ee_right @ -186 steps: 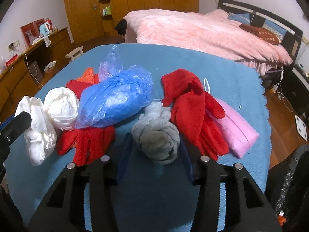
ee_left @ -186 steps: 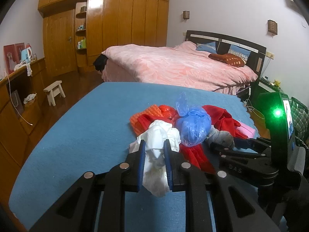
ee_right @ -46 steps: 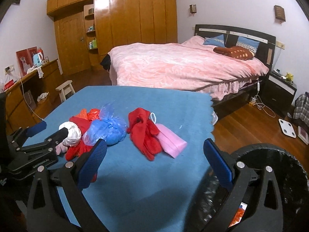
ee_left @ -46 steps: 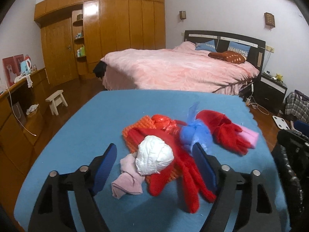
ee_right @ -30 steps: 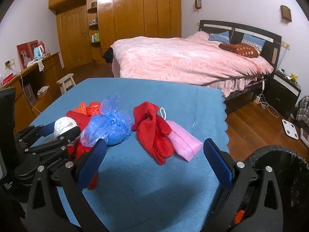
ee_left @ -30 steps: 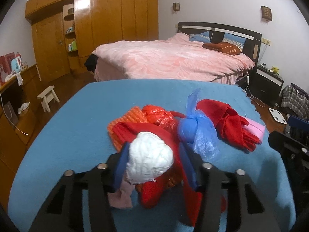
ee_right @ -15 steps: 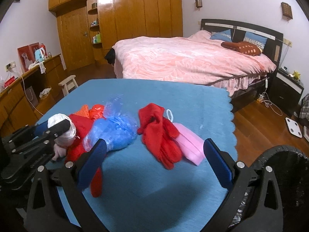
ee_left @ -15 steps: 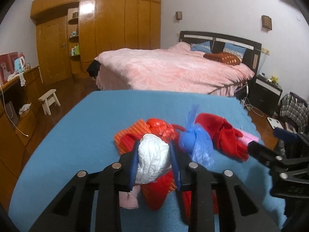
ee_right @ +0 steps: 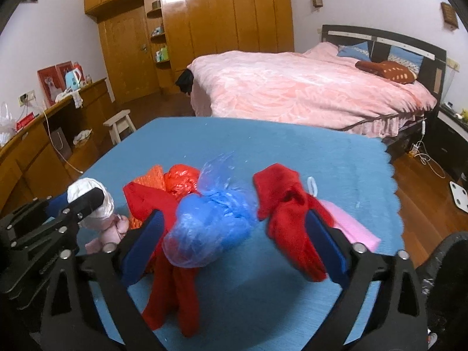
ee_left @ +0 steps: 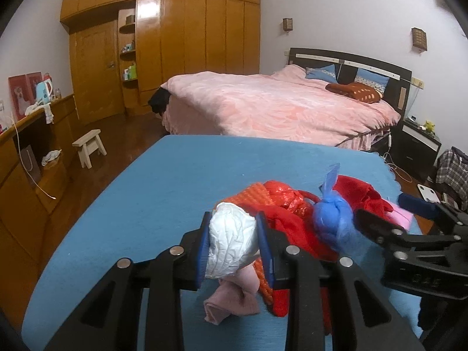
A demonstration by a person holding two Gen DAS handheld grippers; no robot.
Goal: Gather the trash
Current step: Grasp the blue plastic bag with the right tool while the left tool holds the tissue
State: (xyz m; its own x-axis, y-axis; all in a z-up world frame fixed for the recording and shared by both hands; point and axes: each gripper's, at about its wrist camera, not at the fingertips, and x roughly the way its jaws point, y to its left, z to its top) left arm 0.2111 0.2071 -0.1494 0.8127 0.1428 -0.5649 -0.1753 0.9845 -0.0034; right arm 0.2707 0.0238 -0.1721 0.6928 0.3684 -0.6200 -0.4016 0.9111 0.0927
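Since a second ago my left gripper (ee_left: 234, 245) has closed around the white crumpled wad (ee_left: 229, 244) and I have lifted it slightly, so its blue pads now pinch the wad from both sides above the blue table cover (ee_left: 163, 190); a pink cloth (ee_left: 231, 298) lies just under it. The gray bundle that lay in the pile some seconds ago is gone from the table. My right gripper (ee_right: 234, 244) has come in over the blue plastic bag (ee_right: 213, 228); its jaws have just been closing a little but stand wide, with the bag between them and the pads not pressing on it. I judge the task about half done: the wad is in hand but not yet binned, and the blue bag and a red plastic bag (ee_right: 182, 181) wait on the table. The black bin (ee_right: 447, 278) shows at the lower right edge of the right wrist view. Around the trash lie red gloves (ee_right: 288, 213), more red cloth, an orange knit piece (ee_left: 256, 191) and a pink pouch (ee_right: 351, 225), touching or overlapping the bags, so a careless pinch could drag clothing along. Beyond stand a pink bed (ee_left: 278, 108) and a wooden wardrobe.
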